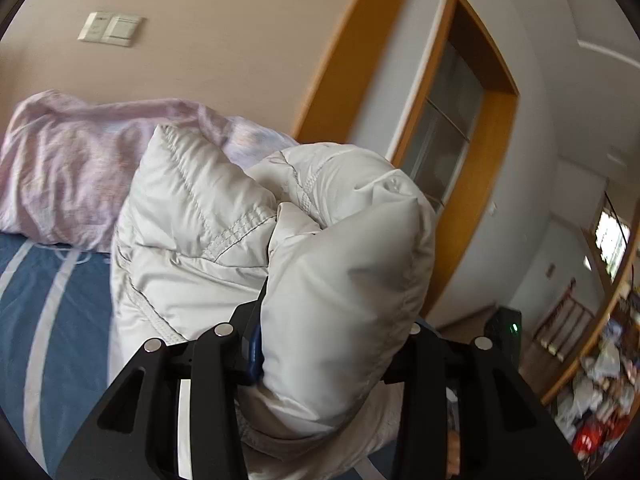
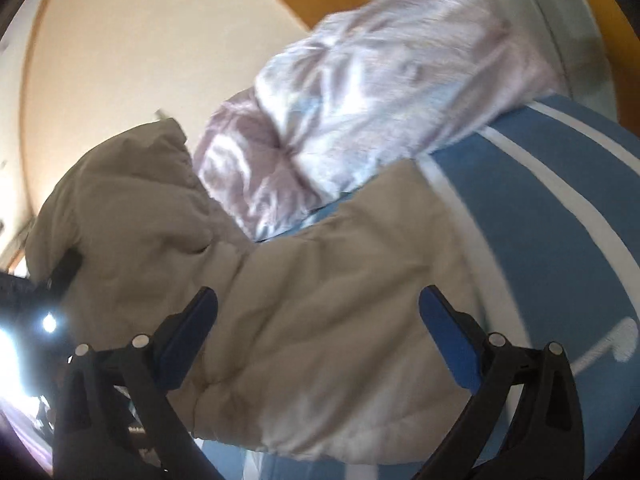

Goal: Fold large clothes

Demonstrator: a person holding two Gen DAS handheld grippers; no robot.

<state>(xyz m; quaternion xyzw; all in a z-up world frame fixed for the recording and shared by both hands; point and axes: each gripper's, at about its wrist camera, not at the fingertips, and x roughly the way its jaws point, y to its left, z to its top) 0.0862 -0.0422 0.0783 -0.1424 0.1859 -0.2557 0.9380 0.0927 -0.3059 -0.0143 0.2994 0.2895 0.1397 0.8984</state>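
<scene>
Your left gripper [image 1: 336, 320] is clamped on a thick roll of the pale grey quilted puffer jacket [image 1: 224, 240]: the padding bulges up between the two black fingers, and the blue pad on one finger presses into its side. You hold that much bulk, I judge, because slippery padded fabric would slide out of a thin pinch, and a fat fold gives the jaws something to bite on while the edge is carried over.

Your right gripper [image 2: 318, 320] stands wide apart, its blue-padded fingers [image 2: 448, 344] to either side of the jacket's surface with nothing pressed between them. In that blurred view the fabric lies behind and below the fingers; whether the pads brush it I cannot tell. It reads as a free hand, ready to take a second hold or to flatten the fold.

Taking the jacket as your landmark: its bunched end rises straight out of the left jaws, and the rest trails down from there onto the blue bed sheet with white stripes [image 1: 52, 300], which it lies on. Beyond the jacket, just behind it against the wall, lies the crumpled pale lilac duvet [image 1: 68, 168]. On the beige wall above the jacket and the duvet is a white switch plate [image 1: 110, 29], and beside the jacket, away from the sheet, stands an orange wooden door frame [image 1: 496, 152]
</scene>
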